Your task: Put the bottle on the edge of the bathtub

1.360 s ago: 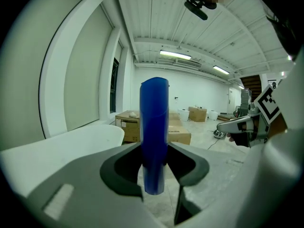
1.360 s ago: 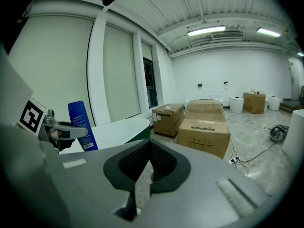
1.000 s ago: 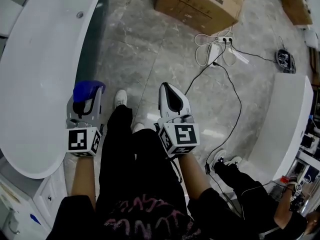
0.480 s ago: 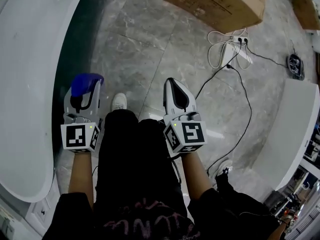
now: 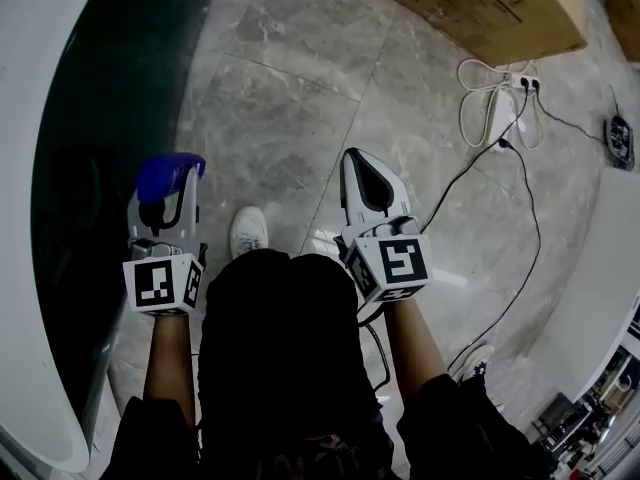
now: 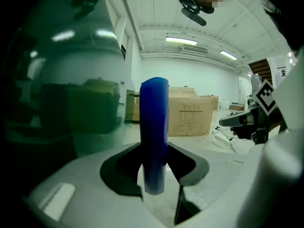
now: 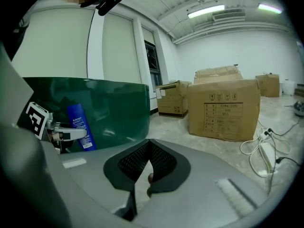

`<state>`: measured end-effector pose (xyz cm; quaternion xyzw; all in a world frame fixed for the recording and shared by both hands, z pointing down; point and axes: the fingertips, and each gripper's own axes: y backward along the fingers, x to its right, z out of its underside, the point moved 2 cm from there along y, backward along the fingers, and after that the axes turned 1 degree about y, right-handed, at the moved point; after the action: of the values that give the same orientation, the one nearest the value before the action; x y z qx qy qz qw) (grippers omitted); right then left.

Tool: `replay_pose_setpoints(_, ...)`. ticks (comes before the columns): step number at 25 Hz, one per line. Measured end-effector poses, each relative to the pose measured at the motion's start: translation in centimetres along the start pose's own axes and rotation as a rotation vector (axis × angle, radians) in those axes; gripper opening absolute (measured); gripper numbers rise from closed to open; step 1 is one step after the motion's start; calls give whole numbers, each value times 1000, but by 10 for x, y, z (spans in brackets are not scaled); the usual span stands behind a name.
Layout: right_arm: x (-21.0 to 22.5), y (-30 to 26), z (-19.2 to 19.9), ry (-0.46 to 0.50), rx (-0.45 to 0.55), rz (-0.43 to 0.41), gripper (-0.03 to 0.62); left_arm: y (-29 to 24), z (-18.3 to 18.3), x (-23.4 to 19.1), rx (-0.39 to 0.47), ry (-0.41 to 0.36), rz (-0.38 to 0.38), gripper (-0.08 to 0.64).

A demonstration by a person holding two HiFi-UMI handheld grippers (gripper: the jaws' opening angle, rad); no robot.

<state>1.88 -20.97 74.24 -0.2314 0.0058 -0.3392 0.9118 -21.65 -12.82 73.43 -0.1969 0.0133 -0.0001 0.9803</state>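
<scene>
Here, head view: the single blue bottle [image 5: 170,171] sits in the left gripper [image 5: 167,196], the bathtub [image 5: 18,218] with its white edge to its left, nearer this hand; left gripper view: jaws pinch the bottle, long axis upright; right gripper view: the right gripper [image 7: 149,160] is pressed together, empty.

I saw a big, bare indoor hall, more a warehouse or showroom than a home bathroom. A freestanding bathtub [image 5: 15,268] with a white rim and dark green side stood on a grey marble-look floor [image 5: 290,118]. Printed cardboard boxes [image 7: 223,109] sat nearby, a power strip [image 5: 500,108] trailed loose cables [image 5: 522,218], and strip lights [image 6: 181,41] lined the white ceiling [image 6: 199,27].
</scene>
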Motion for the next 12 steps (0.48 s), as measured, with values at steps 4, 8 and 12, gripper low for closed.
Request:
replay_pose_setpoints(4, 11, -24, 35, 9, 15, -2, 25, -18, 49, -8, -22, -25, -31, 161)
replay_pose_setpoints(8, 20, -40, 69, 1, 16, -7, 25, -35, 89, -14, -5, -47, -33, 161)
replay_pose_setpoints(12, 27, -56, 100, 11, -7, -22, 25, -47, 121, -23, 6, -70, -43, 161)
